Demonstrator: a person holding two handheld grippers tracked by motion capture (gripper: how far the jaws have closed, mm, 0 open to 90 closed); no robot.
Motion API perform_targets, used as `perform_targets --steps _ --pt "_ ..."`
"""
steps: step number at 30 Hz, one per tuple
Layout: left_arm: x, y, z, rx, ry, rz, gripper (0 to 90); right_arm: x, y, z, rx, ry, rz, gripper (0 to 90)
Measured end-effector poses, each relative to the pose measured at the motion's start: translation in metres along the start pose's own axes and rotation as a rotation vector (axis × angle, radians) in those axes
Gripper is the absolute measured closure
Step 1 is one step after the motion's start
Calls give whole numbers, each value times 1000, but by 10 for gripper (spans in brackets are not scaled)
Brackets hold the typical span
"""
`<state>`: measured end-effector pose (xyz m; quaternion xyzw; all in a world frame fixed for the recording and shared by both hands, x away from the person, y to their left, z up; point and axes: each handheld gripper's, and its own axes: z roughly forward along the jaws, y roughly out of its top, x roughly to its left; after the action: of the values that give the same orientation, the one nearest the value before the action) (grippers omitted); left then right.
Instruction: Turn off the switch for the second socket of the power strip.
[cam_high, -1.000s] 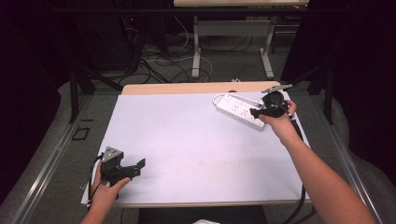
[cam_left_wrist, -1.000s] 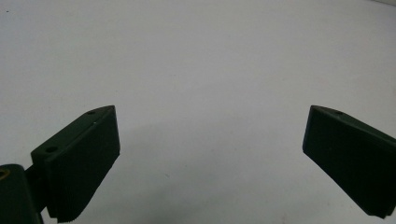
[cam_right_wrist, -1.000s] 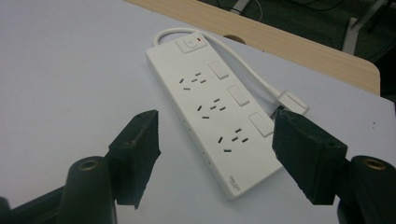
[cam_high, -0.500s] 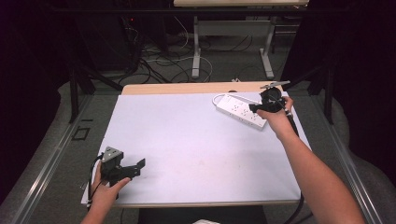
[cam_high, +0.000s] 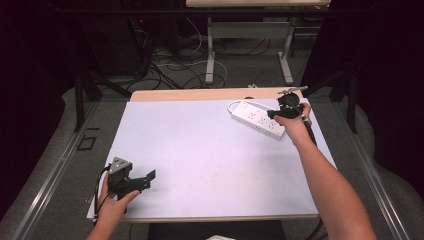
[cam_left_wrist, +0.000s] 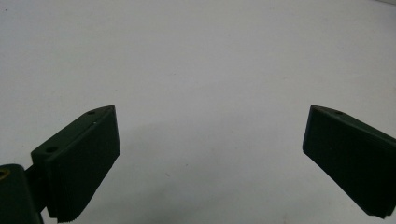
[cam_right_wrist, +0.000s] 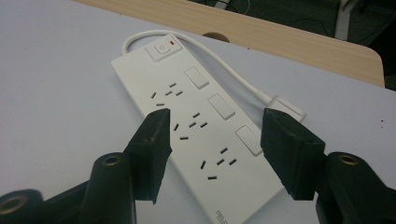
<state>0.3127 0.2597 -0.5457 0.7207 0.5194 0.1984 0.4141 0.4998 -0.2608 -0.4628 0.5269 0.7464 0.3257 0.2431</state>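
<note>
White table (cam_high: 200, 150): one power strip (cam_high: 258, 118).

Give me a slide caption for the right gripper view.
Open right gripper poised over a white power strip on the table.

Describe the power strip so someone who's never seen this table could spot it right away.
On the white table, look to the far right corner, just ahead of the right gripper. The power strip lies flat there: a long white bar with rows of sockets, a switch with a red light at one end and a white cord looping beside it.
</note>
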Motion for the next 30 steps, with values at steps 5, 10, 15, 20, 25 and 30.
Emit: perform_targets --steps 5,10,15,20,25,30 --pt "0 0 0 0 0 0 39 -4 0 7 -2 -11 6 425" --pt "0 0 0 2 0 0 39 -8 0 11 -8 -28 22 425" --pt "0 0 0 2 -1 0 39 -10 0 17 -17 -23 33 441" --pt "0 0 0 3 0 -1 40 -11 0 21 -37 -17 37 446" --pt "1 0 0 3 0 -1 40 -11 0 27 -57 -29 37 463" --pt "1 -1 0 4 1 -2 41 -11 0 33 -74 -50 35 492"
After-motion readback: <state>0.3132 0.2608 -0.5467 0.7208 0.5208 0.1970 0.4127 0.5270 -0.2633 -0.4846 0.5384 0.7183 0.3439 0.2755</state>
